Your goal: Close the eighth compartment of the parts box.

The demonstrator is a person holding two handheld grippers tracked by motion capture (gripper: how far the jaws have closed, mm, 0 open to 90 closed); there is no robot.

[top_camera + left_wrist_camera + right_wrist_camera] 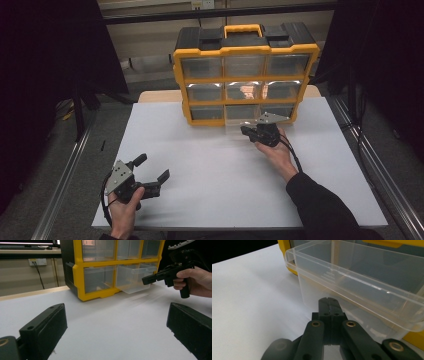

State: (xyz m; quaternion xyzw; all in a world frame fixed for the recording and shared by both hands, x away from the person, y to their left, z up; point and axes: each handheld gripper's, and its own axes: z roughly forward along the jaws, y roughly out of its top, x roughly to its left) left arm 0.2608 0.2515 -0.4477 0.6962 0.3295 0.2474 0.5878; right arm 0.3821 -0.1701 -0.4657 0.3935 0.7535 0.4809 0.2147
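Note:
A yellow and black organiser (245, 75) with clear drawers stands at the back of the white table (210, 200). Its bottom middle drawer (242, 118) (133, 277) (362, 287) is pulled partly out and looks empty. My right gripper (246, 131) (146, 280) (328, 301) is shut, its tips against the drawer's clear front wall, with nothing visible between the jaws. My left gripper (152, 167) (116, 312) rests near the table's front left, open and empty, pointing toward the organiser.
Bare white tabletop lies between the two grippers. The table's edges are close to the left hand. Metal rails (65, 180) run along the floor on both sides. Dark curtains hang at the far left and right.

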